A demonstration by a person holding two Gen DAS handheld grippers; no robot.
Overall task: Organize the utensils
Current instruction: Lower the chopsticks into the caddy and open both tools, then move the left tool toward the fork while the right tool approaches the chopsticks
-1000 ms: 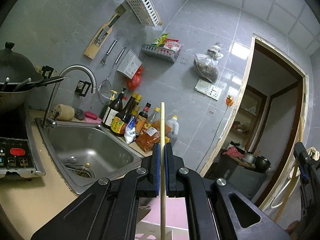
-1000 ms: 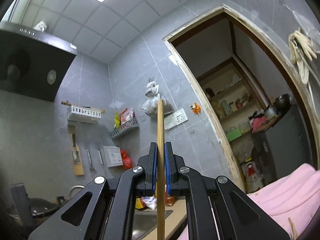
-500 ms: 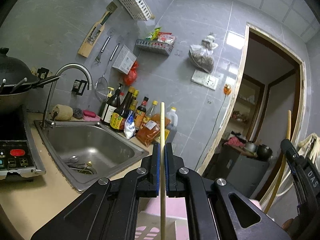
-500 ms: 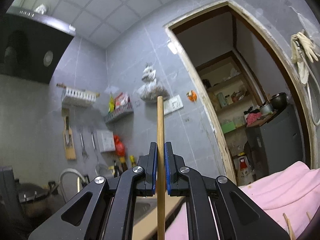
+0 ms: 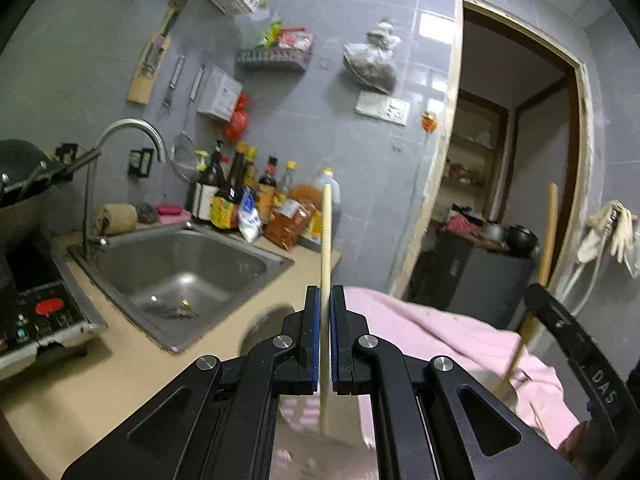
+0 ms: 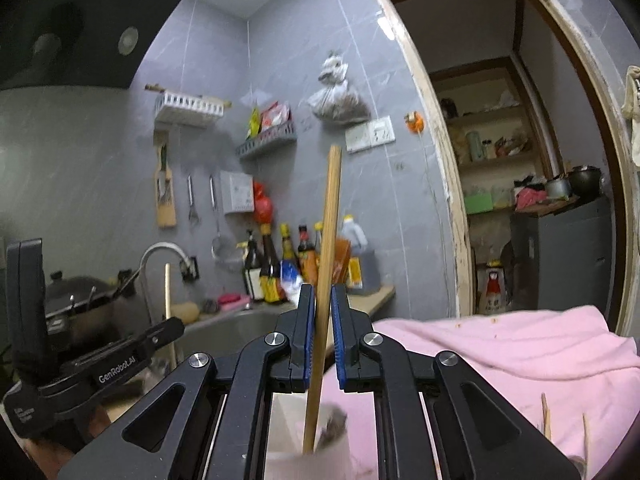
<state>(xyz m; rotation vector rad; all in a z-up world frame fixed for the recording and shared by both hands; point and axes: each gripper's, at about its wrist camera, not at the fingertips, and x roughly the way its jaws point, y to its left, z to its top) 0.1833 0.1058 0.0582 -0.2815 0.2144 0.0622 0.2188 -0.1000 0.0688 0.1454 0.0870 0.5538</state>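
The brown chopstick (image 6: 326,264) stands between the blue pads of the right gripper (image 6: 322,300). It leans a little toward 1 o'clock, and its lower end sits in a white cup (image 6: 332,460) at 6 o'clock in the right wrist view. The jaws of this gripper are opening: there is a gap on each side of the stick, so the pads no longer pinch it.

The pale chopstick (image 5: 326,260) is clenched upright in the left gripper (image 5: 325,300), whose pads are pressed together on it. Its top points to 12 o'clock. Its lower end hangs below the jaws, over a blurred pale pink shape that I cannot make out.

A pink cloth (image 6: 500,352) lies on the counter at 4 o'clock from the right gripper, with a few more thin sticks (image 6: 546,416) poking up at its near edge.

From the left wrist, the steel sink (image 5: 180,272) lies at 10 o'clock, its curved faucet (image 5: 120,152) behind it. A row of sauce bottles (image 5: 240,200) stands against the grey tiled wall at 11 o'clock. A stove panel (image 5: 40,316) sits at 9 o'clock. An open doorway (image 5: 520,160) fills the 2 o'clock side, with a dark cabinet (image 5: 480,280) beyond it. Wall racks and hanging tools are at 11 to 12 o'clock.
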